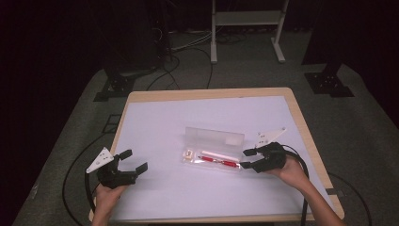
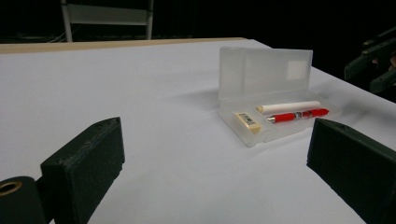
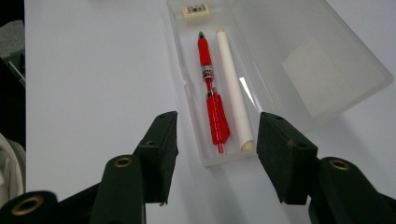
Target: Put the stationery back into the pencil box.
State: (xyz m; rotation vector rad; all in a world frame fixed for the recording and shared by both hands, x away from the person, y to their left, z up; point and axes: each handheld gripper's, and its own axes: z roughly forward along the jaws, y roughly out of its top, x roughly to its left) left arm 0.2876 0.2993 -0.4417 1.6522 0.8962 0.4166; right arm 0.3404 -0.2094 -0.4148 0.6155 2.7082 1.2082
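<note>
Lining up on the open translucent plastic pencil case [image 1: 214, 149], we have the right gripper [image 1: 246, 158] at its right-hand end, jaws half-spread and empty. In the right gripper view the red mechanical pencil [image 3: 211, 95] and the white cylindrical stick [image 3: 232, 88] lie side by side in the tray, long axes running 12 to 6, straight out from between the jaws. Both near ends sit just ahead of the gap at 12 o'clock. A small cream eraser [image 3: 196, 9] sits at the far end of the case. We judge the jaws span the pair crosswise, so the grab would need no wrist roll. The left gripper [image 1: 130, 162] is well apart at 8 o'clock from the case, jaws wide, empty.
</note>
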